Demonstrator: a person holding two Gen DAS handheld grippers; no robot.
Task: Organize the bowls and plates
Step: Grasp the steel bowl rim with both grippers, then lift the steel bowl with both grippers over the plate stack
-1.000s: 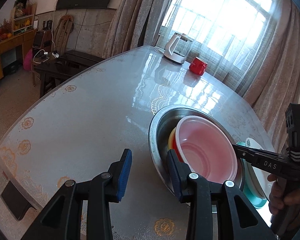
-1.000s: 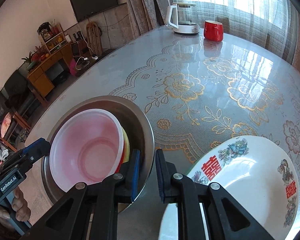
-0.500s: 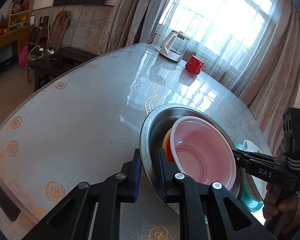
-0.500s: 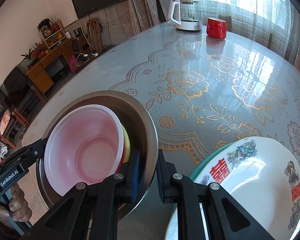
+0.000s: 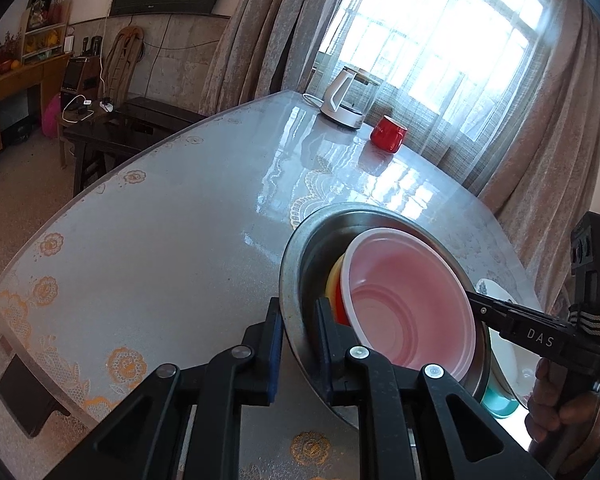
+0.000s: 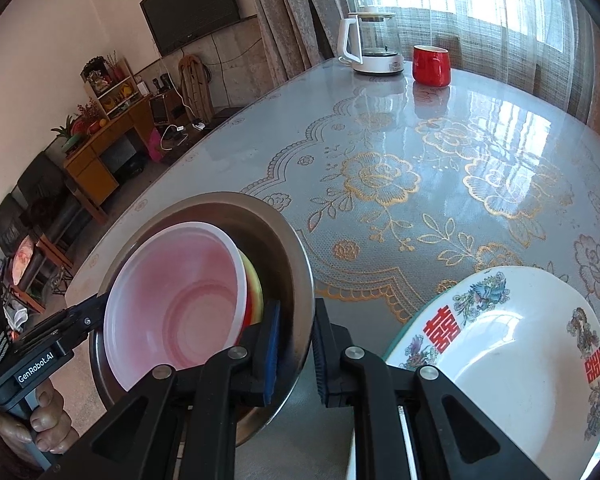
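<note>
**Steel basin with nested bowls, gripped on both rims**

Item 1: the wide stainless-steel basin (image 5: pixel 300 240), tilted and raised off the tabletop at the near edge of the table. Nested in it are a pale pink plastic bowl (image 5: pixel 412 312), then a red bowl (image 5: pixel 342 314) and a yellow bowl (image 5: pixel 334 280), of which only the rims show.

Item 2: your left gripper (image 5: pixel 297 326). Its blue-padded fingers (image 5: pixel 275 344) are clenched on the basin's left rim, one finger outside and one inside.

Item 3: your right gripper (image 6: pixel 296 332). It is clamped on the opposite rim of the same basin (image 6: pixel 296 264), with one finger inside beside the yellow bowl (image 6: pixel 256 280) and one outside. In that view the pink bowl (image 6: pixel 172 296) leans toward the camera.

Item 4: a white ceramic plate with red characters and floral print (image 6: pixel 512 352), just right of the basin at the near edge. It rests on a teal dish (image 5: pixel 498 402), whose edge shows beneath it.

Item 5: the grey table with a gold floral lace cover under glass (image 6: pixel 420 184).

Item 6: at the far end, a white electric kettle with a glass body (image 6: pixel 374 46) and, just beside it on the right, a red mug (image 6: pixel 430 65). Both stand by the curtained window (image 5: pixel 440 36).
</note>
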